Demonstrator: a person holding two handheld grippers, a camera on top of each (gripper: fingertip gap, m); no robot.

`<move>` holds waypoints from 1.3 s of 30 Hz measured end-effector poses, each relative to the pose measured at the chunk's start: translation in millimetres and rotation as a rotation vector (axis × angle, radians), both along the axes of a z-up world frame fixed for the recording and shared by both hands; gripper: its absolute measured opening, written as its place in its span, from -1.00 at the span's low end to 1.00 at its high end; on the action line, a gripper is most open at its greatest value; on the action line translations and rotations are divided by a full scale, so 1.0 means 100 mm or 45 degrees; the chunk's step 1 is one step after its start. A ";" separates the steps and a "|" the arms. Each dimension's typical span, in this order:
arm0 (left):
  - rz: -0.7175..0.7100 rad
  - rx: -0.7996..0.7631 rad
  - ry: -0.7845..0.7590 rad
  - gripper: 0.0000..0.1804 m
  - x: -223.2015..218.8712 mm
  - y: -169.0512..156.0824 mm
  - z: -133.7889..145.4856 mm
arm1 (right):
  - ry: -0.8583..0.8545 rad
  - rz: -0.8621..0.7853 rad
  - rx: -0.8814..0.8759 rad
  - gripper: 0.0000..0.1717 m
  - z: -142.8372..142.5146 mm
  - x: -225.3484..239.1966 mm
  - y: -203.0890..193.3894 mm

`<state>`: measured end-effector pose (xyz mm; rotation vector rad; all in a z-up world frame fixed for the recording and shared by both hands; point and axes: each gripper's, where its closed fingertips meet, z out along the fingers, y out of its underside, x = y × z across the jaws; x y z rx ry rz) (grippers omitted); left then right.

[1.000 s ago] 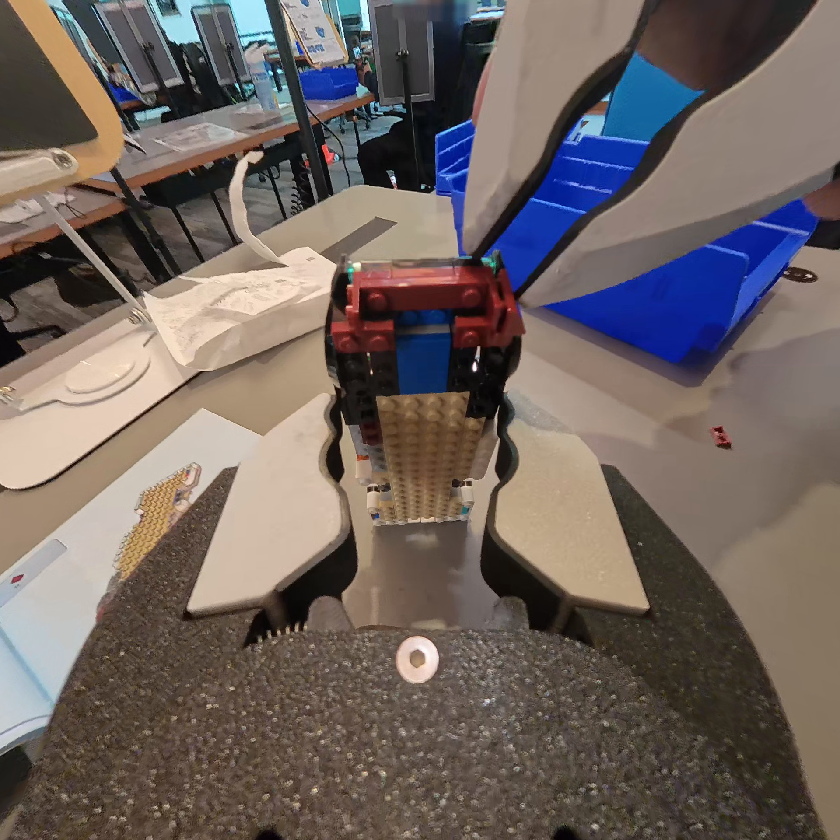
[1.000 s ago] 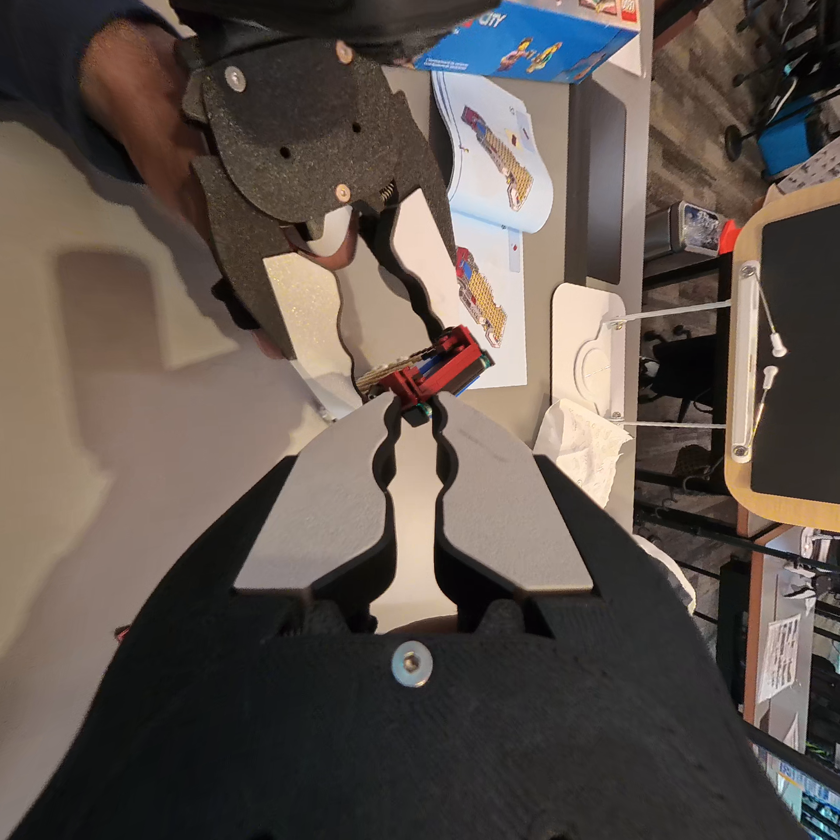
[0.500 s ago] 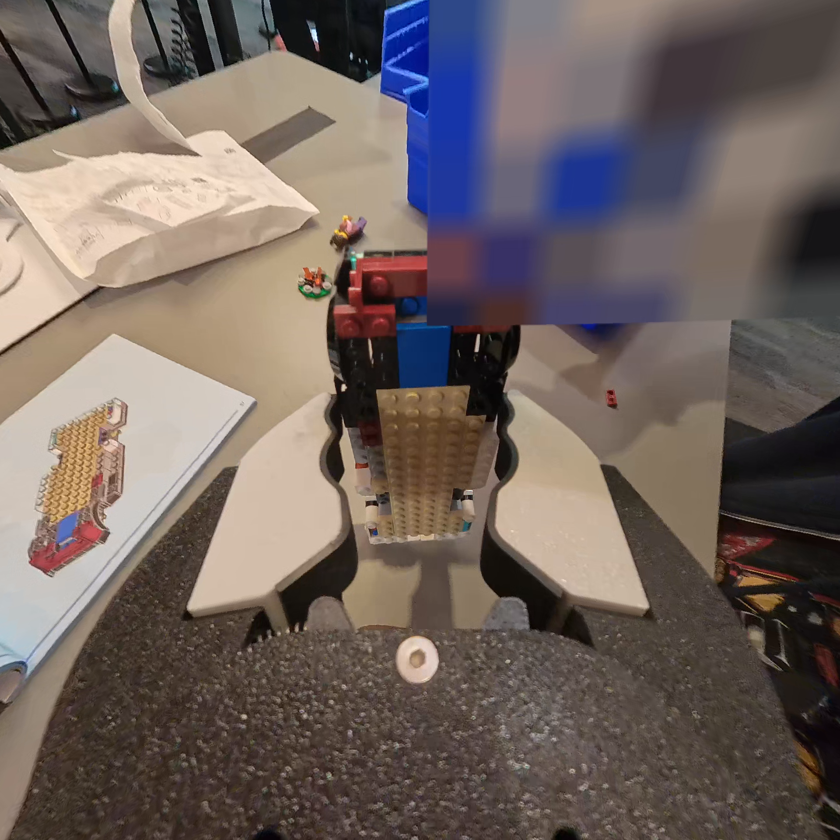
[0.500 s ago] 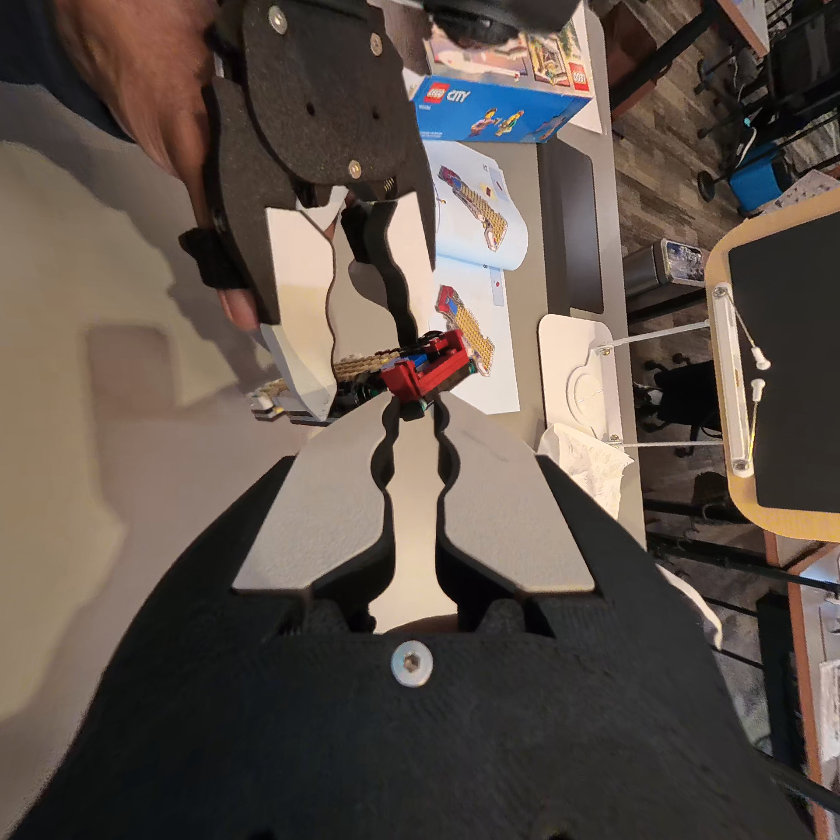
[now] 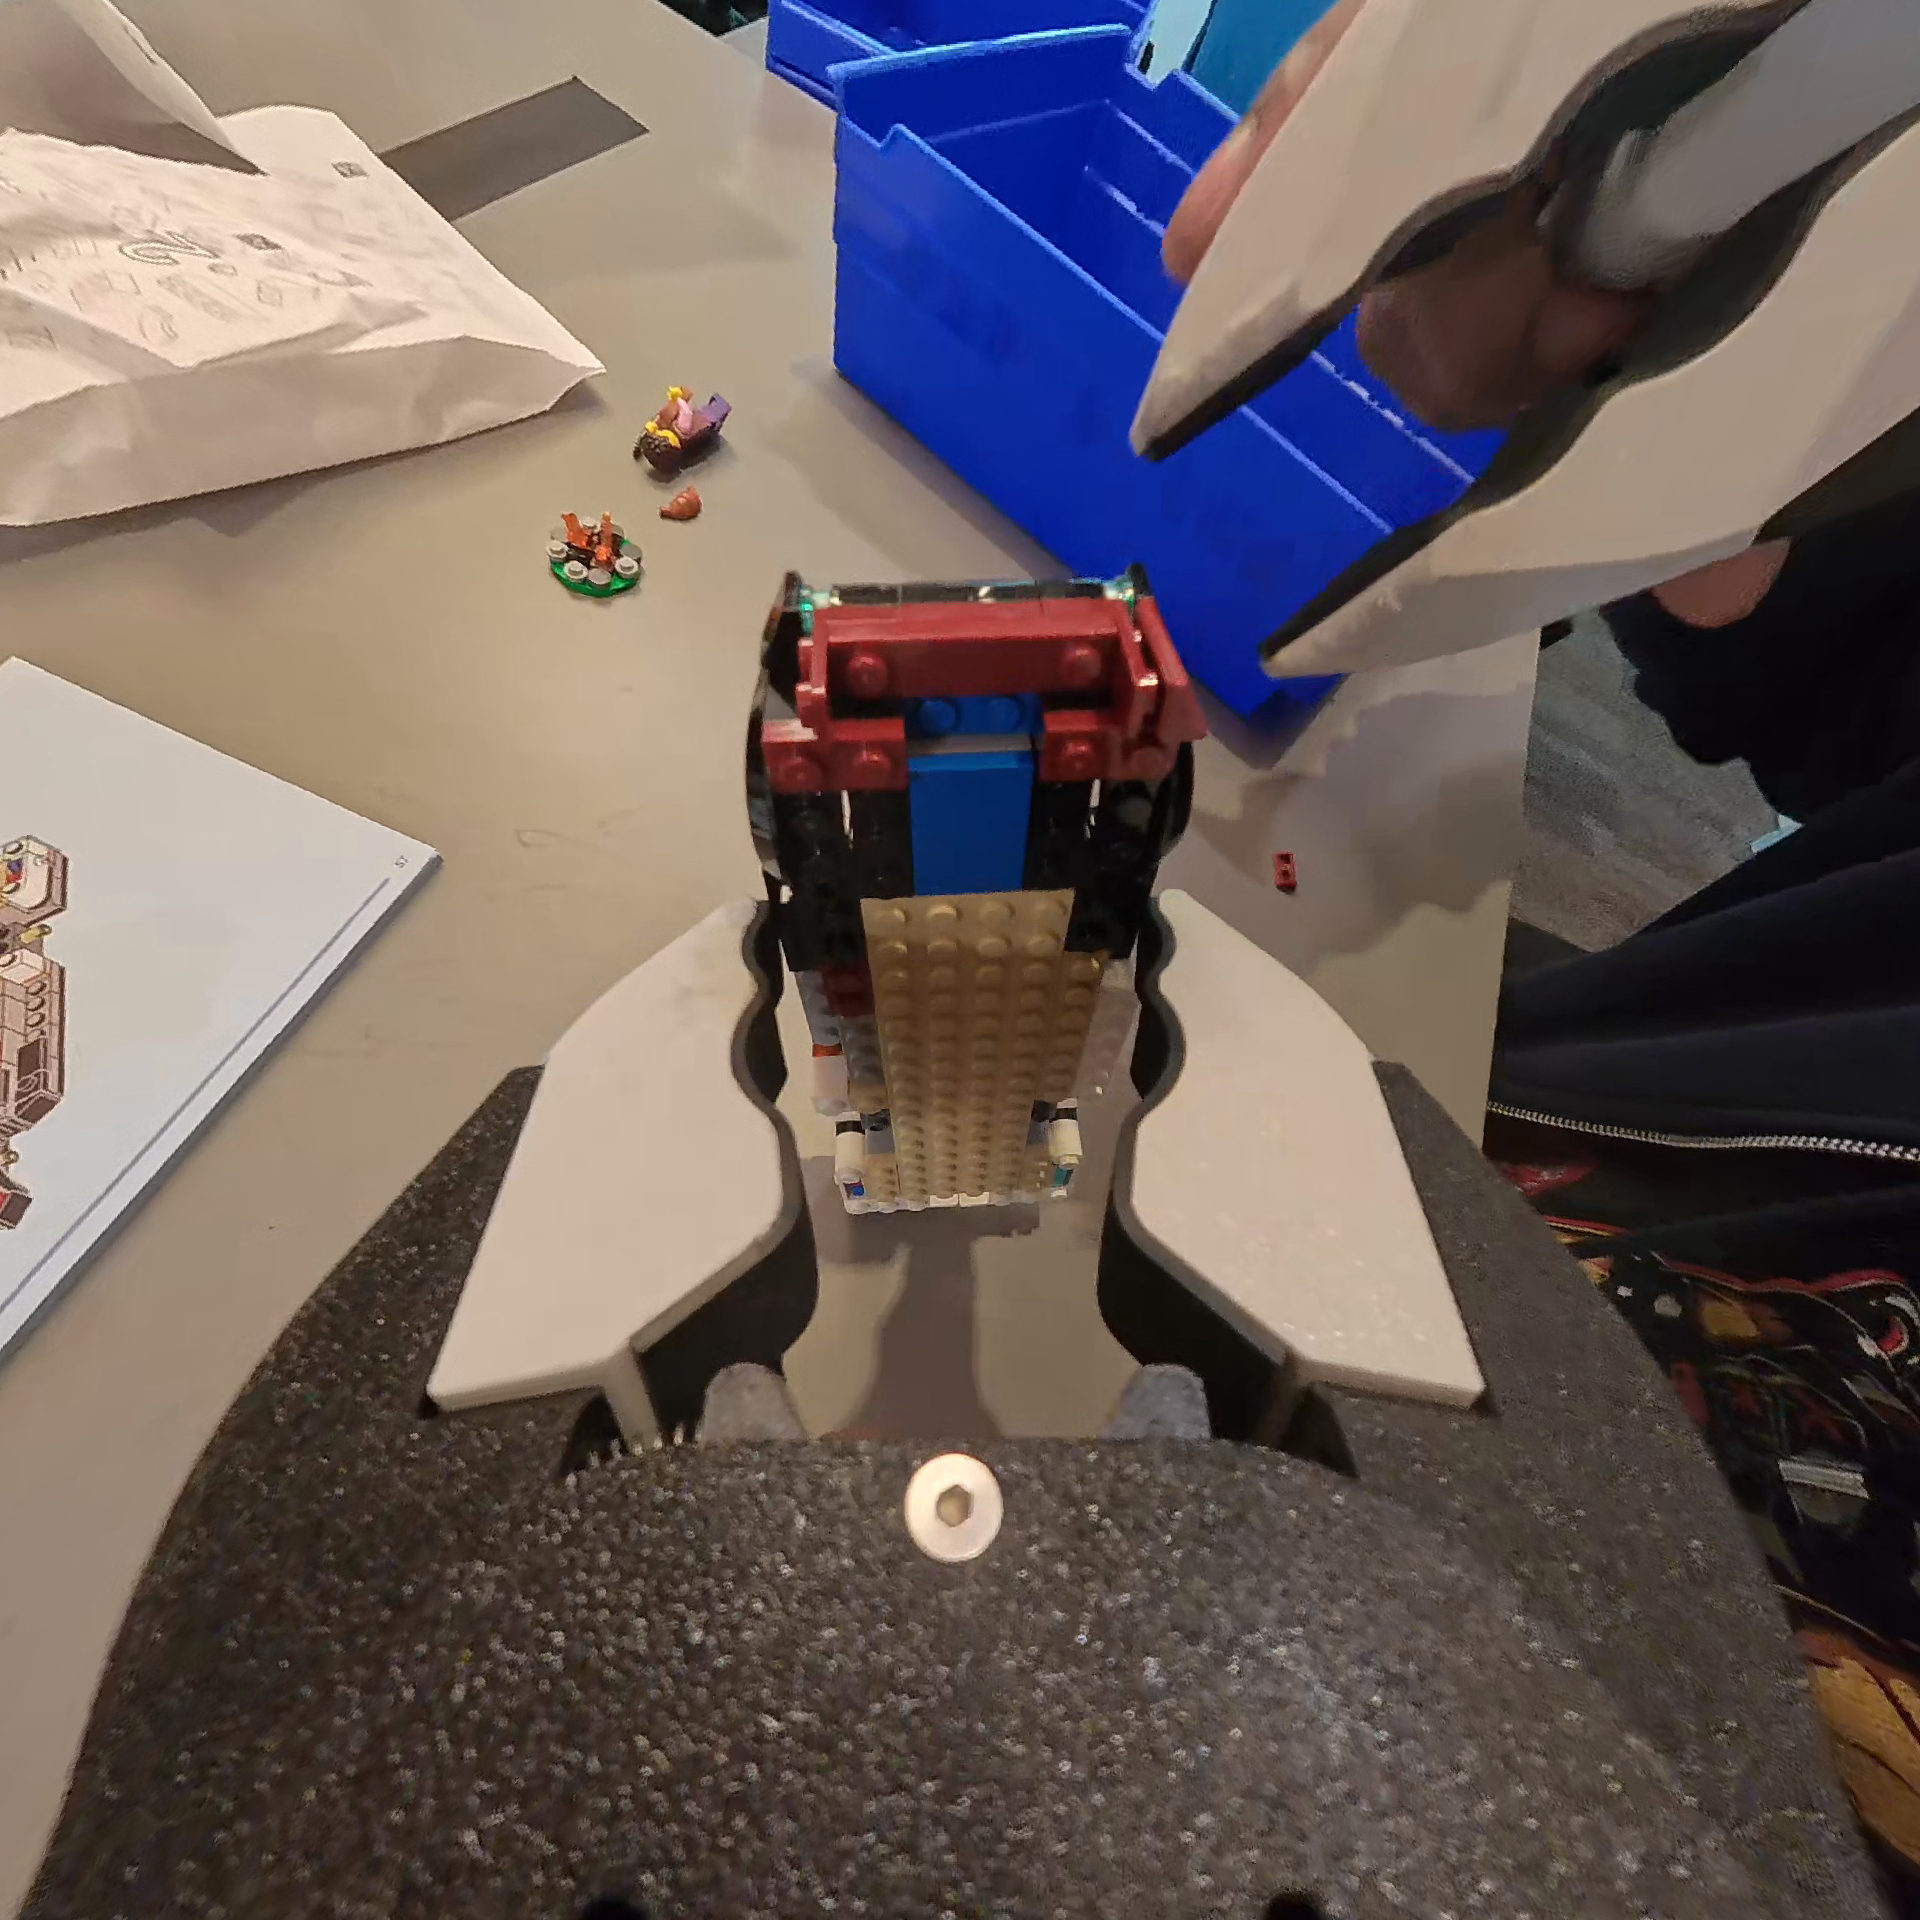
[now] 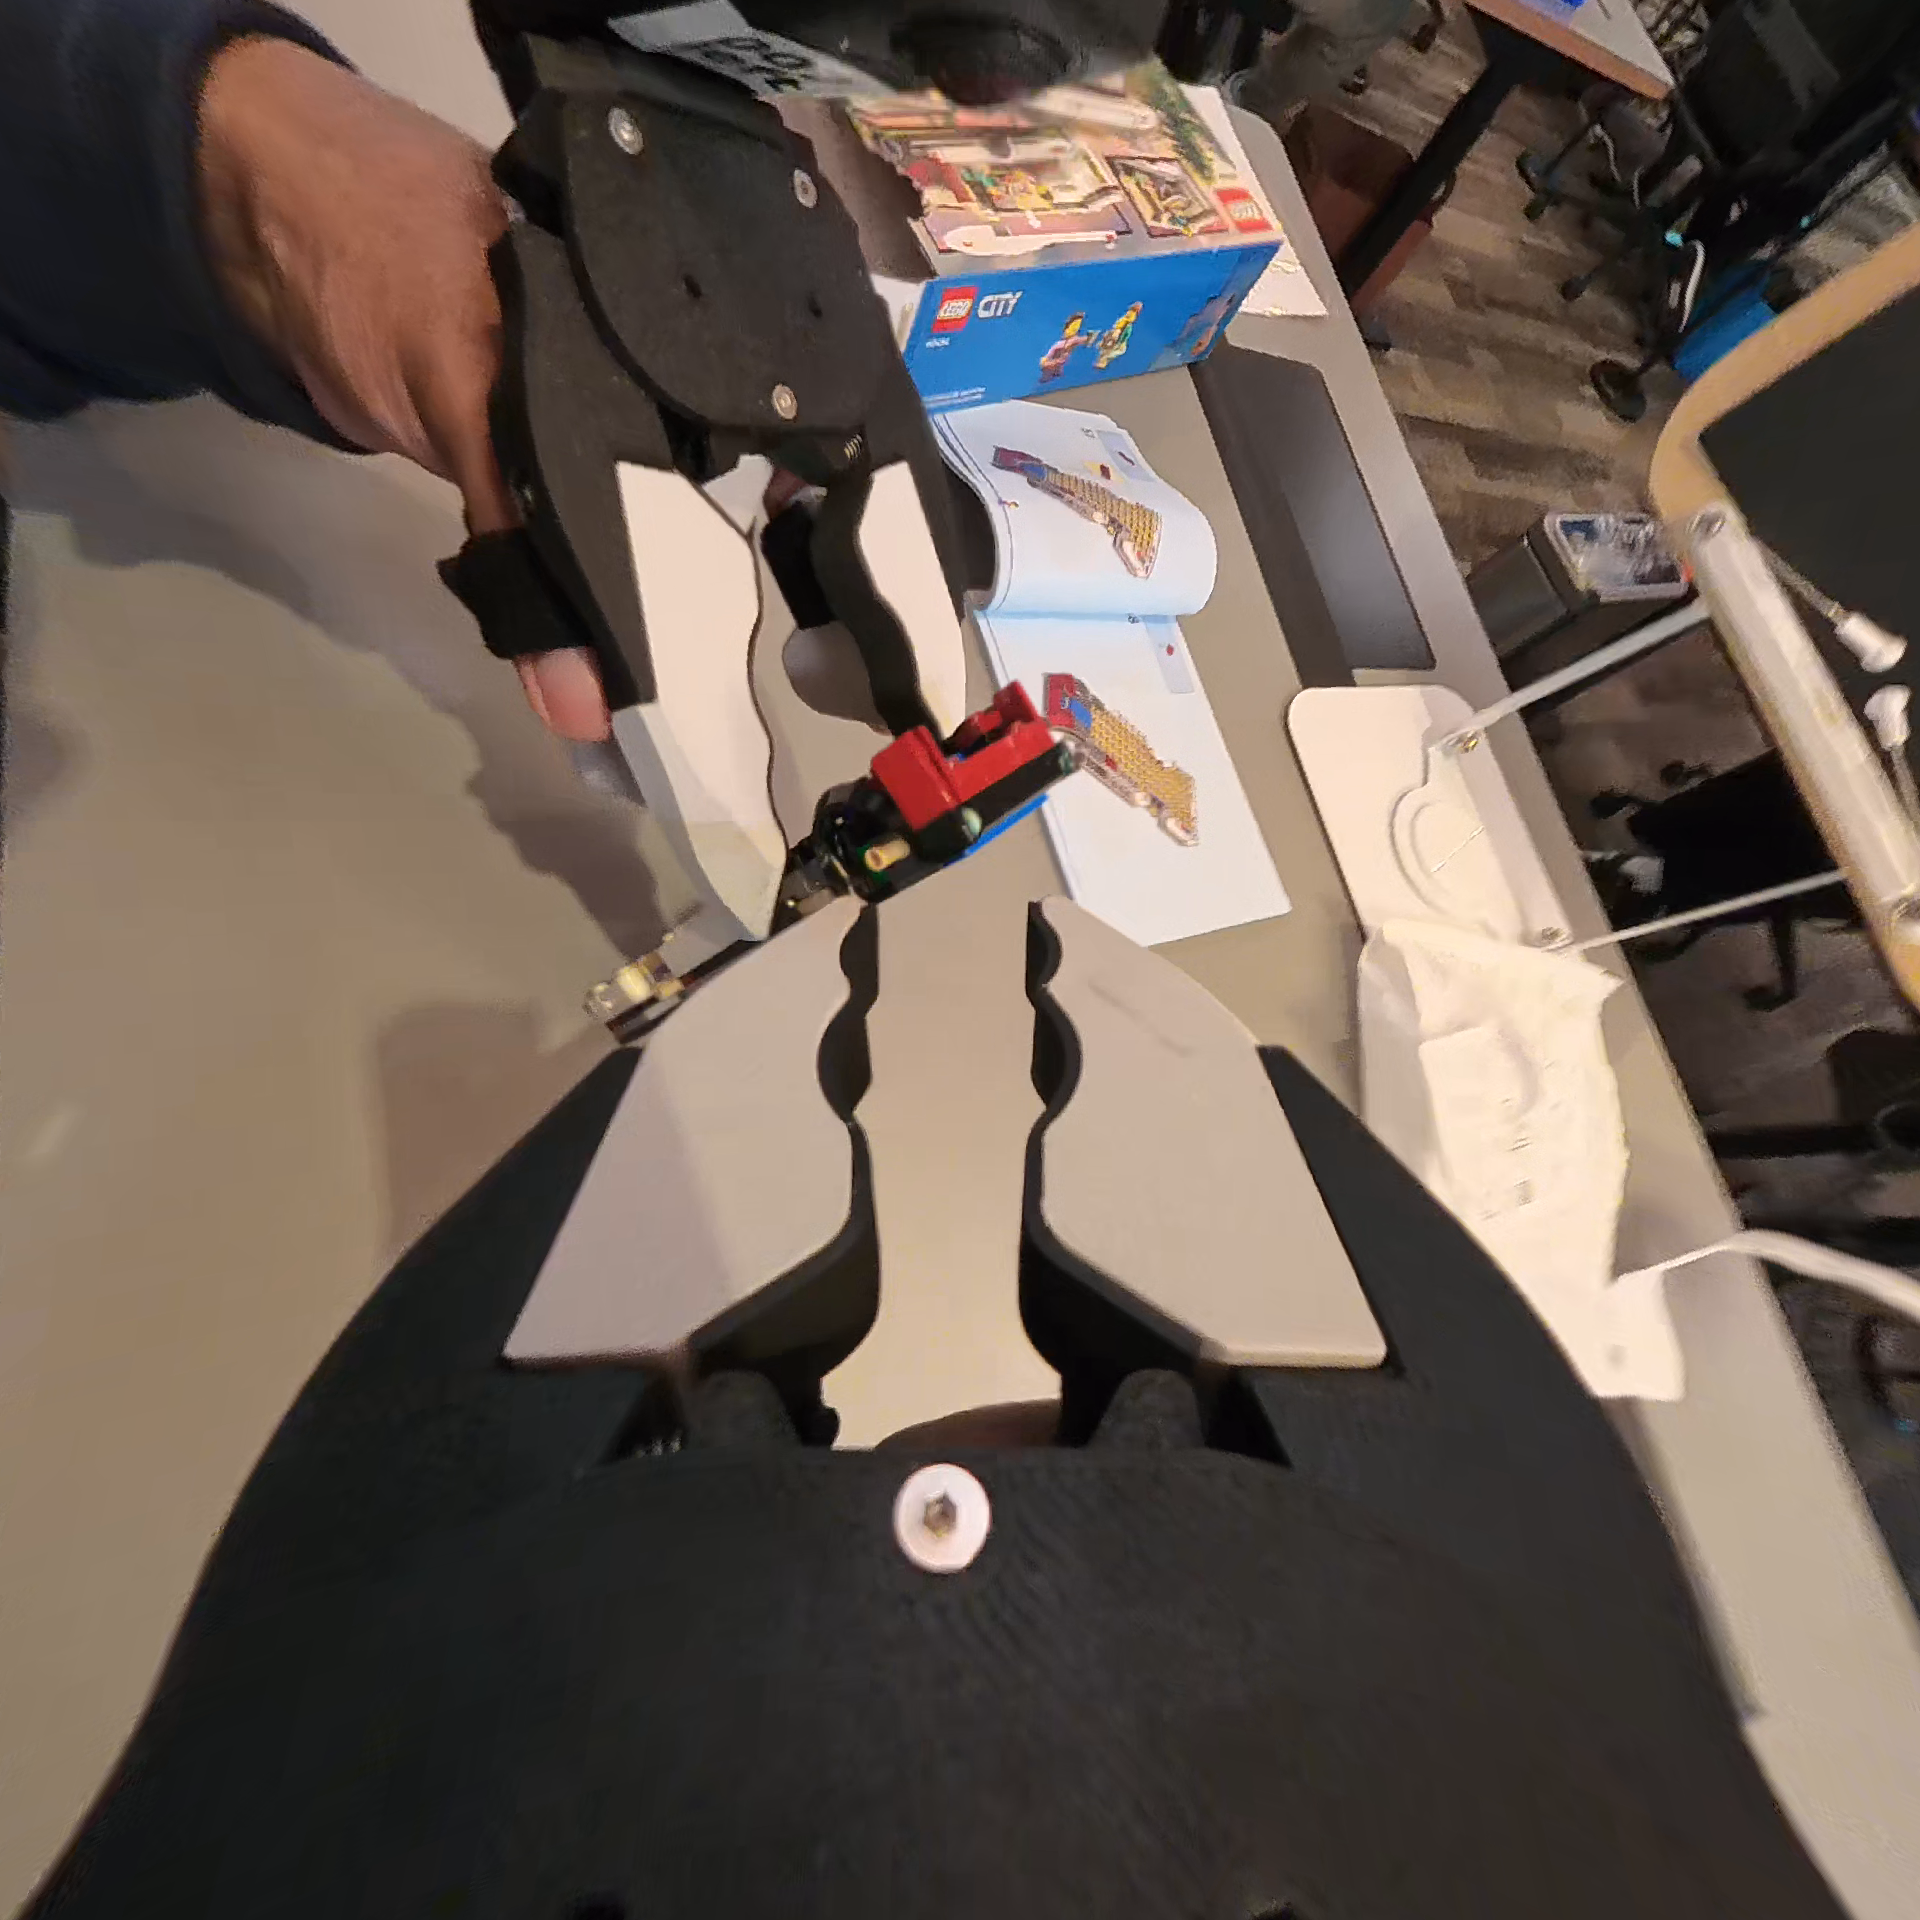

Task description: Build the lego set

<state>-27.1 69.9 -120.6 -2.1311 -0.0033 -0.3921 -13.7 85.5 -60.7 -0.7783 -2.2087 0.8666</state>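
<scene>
My left gripper (image 5: 961,914) is shut on a brick model (image 5: 977,1039) with a tan studded plate, a blue strip, black sides and a dark red front end. Its pads press on the model's black sides, and it holds the model above the grey table (image 5: 520,727). In the right wrist view the left gripper (image 6: 831,821) holds the same model (image 6: 956,769), in a person's hand. My right gripper (image 6: 951,914) is open, with nothing between its pads, just short of the model's underside. It also shows in the left wrist view (image 5: 1210,551), apart from the model.
Blue bins (image 5: 1039,260) stand behind the model. A white paper bag (image 5: 208,312) and an open instruction booklet (image 5: 156,935) lie to the left. A green round piece (image 5: 597,545), a small purple piece (image 5: 681,426) and a tiny dark red brick (image 5: 1286,873) lie loose. A blue box (image 6: 1081,322) lies farther off.
My right gripper was shut on the model's front end; it has opened, let go and drawn back. My left gripper has kept its hold on the model.
</scene>
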 end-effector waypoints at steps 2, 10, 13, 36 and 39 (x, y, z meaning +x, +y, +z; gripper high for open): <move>-0.020 0.003 -0.001 -0.27 0.03 -0.03 0.01 | -0.013 -0.059 -0.108 -0.65 -0.10 0.07 -0.02; -0.131 0.082 -0.014 -0.27 0.16 -0.14 0.11 | -0.039 -0.037 -0.532 -0.31 -0.58 0.21 -0.26; -0.183 0.075 -0.040 -0.27 0.25 -0.18 0.14 | -0.085 0.072 -0.676 -0.17 -0.64 0.24 -0.44; -0.357 -0.028 -0.016 -0.27 0.50 -0.25 0.09 | -0.153 0.270 -0.962 -0.15 -0.64 0.39 -0.56; -0.371 -0.021 -0.014 -0.27 0.50 -0.24 0.10 | -0.143 0.260 -0.962 -0.14 -0.64 0.38 -0.55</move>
